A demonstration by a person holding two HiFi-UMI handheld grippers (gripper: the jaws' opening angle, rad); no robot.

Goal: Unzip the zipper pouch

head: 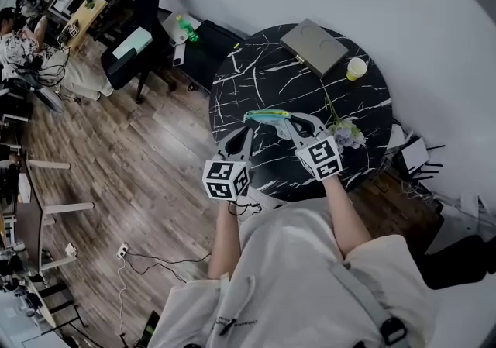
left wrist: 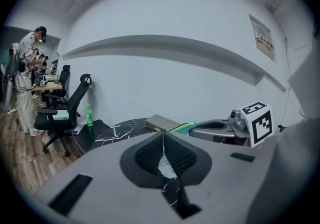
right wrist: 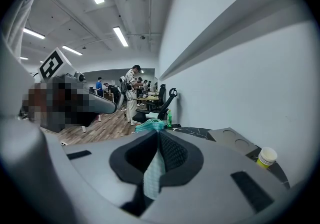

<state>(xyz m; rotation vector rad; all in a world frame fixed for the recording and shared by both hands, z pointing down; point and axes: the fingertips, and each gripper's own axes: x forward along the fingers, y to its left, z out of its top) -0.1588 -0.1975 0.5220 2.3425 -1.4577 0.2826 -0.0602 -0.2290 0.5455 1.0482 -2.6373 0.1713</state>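
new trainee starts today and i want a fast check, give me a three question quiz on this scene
1. True or false: the yellow cup lies tipped over on the floor.
2. What is pinched in the right tool? A) teal zipper pouch B) a flower stem C) a cable
3. What shape is the top of the black marble table?

Key: 1 false, it stands upright on the table; 2 A; 3 round.
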